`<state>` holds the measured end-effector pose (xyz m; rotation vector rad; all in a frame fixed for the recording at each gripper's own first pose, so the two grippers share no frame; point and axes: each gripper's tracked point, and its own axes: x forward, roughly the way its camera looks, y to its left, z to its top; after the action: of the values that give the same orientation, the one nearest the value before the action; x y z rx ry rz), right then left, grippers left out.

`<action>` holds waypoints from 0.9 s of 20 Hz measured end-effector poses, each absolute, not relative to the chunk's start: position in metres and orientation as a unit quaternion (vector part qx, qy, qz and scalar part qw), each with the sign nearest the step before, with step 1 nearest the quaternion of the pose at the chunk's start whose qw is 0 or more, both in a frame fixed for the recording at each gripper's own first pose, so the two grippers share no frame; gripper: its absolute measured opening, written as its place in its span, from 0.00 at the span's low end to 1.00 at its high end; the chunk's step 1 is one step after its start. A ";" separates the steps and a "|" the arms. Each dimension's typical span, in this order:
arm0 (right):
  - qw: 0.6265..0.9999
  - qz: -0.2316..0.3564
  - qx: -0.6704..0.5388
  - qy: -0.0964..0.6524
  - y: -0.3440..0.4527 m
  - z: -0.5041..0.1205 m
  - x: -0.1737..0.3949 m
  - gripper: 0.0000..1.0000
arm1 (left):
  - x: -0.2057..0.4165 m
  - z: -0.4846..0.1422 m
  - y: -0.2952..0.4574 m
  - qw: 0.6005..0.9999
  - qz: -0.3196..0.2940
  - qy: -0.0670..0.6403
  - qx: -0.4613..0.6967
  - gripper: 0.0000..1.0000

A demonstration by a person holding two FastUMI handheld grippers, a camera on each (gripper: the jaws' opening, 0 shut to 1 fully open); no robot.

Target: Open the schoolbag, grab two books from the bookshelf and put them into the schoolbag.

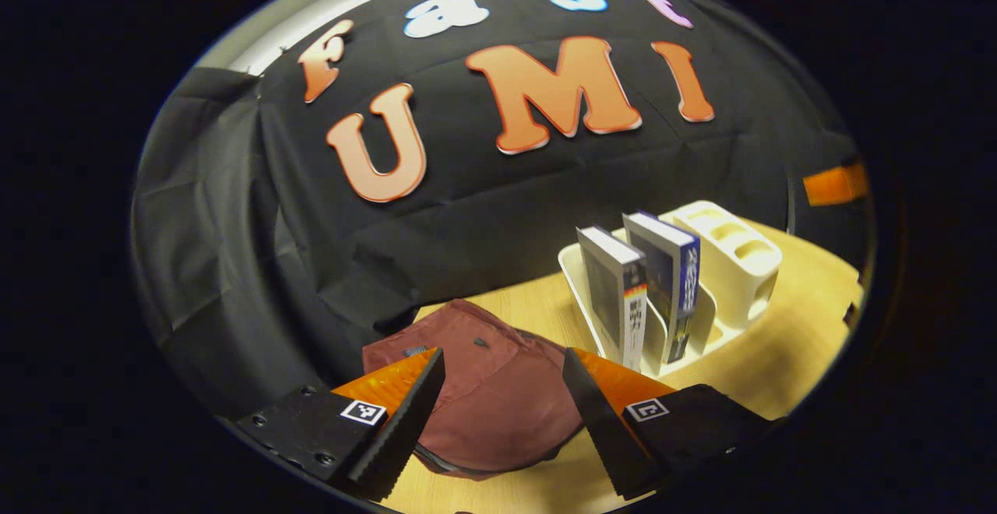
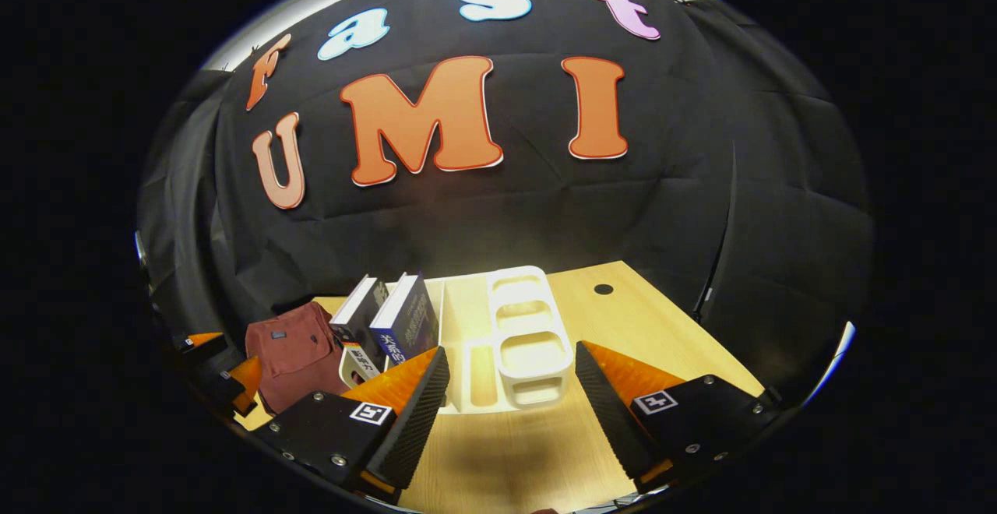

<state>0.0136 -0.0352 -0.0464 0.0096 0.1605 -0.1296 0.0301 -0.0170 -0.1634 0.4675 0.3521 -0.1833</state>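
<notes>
Left gripper view: my left hand-held gripper (image 1: pixel 502 413) hangs with its jaws wide apart and nothing between them, above the maroon schoolbag (image 1: pixel 487 397), which lies flat and closed on the wooden worktop (image 1: pixel 787 350). Just beside the bag stands the white bookshelf (image 1: pixel 732 265); two books are upright in its slots, a grey-covered book (image 1: pixel 619 296) nearer the bag and a blue-covered book (image 1: pixel 670 288) next to it.

Right gripper view: my right hand-held gripper (image 2: pixel 510 413) is likewise wide open and empty, above bare worktop (image 2: pixel 623 319) in front of the bookshelf (image 2: pixel 526 335). The two books (image 2: pixel 389 319) lean together at the shelf's far side, the schoolbag (image 2: pixel 292 354) beyond them. The left hand-held gripper (image 2: pixel 222 378) appears near the bag's edge.
</notes>
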 end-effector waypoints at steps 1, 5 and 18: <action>0.994 -0.071 0.005 0.084 -0.041 -0.049 0.012 0.97 | 0.028 -0.187 -0.017 0.943 -0.098 0.198 0.251 0.96; 0.989 -0.098 0.010 0.107 -0.063 -0.061 0.004 0.97 | 0.019 -0.281 0.000 0.878 -0.123 0.322 0.333 0.98; 0.984 -0.097 0.036 0.142 -0.073 -0.075 0.009 0.97 | 0.051 -0.348 0.002 0.792 -0.151 0.405 0.431 0.89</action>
<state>0.0090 -0.0734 -0.0751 0.0716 0.2851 -0.1957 0.0512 0.0020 -0.3478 0.9278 0.8701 -0.3239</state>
